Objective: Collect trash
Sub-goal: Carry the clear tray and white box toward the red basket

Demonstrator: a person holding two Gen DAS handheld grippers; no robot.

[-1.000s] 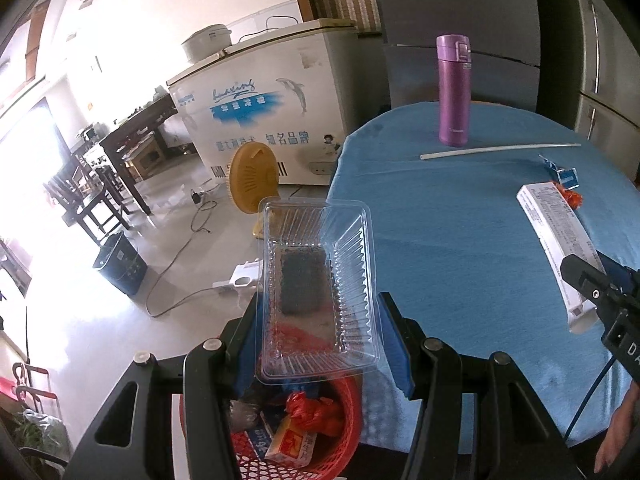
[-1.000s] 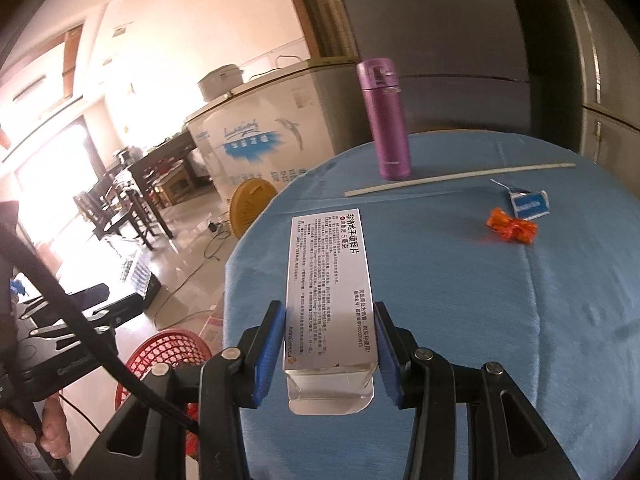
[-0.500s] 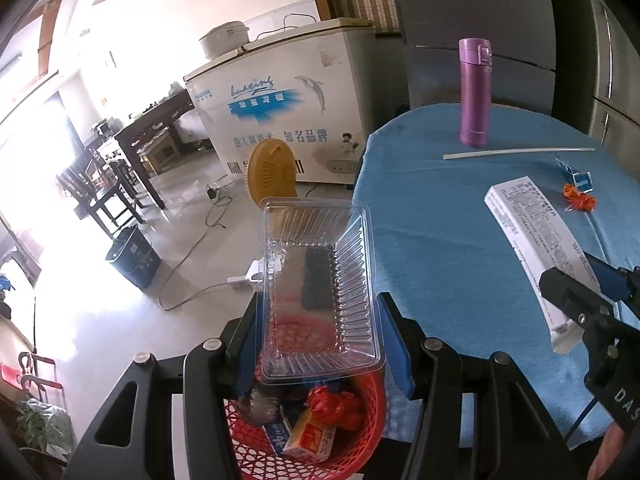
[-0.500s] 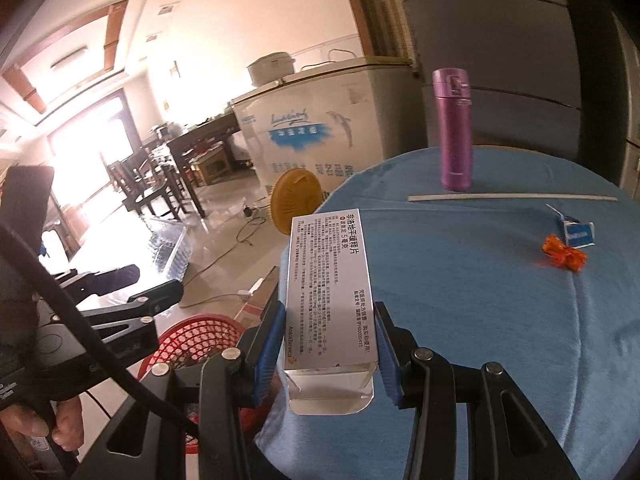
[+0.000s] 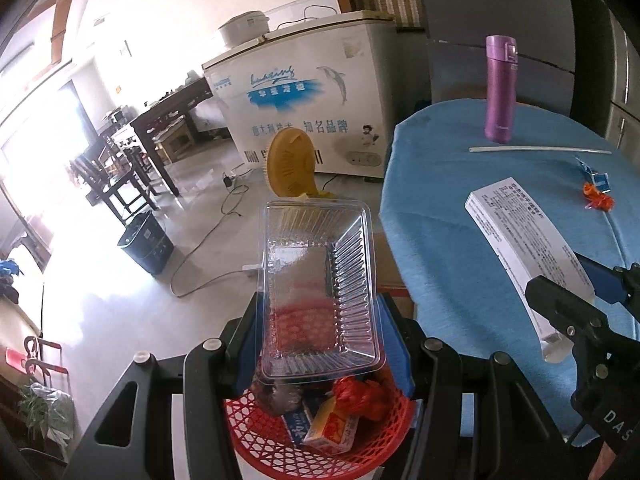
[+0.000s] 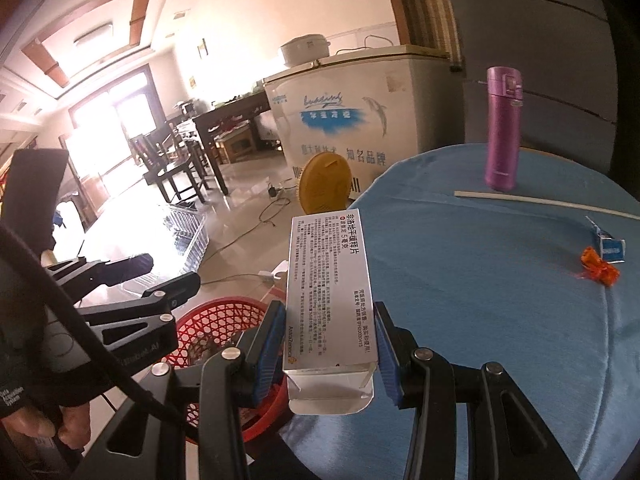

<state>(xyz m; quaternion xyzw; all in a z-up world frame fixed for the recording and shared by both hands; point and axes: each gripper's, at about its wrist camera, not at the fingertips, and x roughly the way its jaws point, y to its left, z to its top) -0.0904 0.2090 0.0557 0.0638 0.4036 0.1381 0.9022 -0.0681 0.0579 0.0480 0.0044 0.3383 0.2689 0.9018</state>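
Closest in, the left hand-held gripper clamps a clear plastic tray by its long sides, poised right over the red basket on the floor, likely so that letting go drops it straight onto the wrappers inside. Beside it, the right hand-held gripper pinches a white medicine box at the edge of the table, angled toward that same basket. Farther back on the blue cloth lie an orange wrapper, a small blue packet and a white straw, uncollected, beside an upright purple flask.
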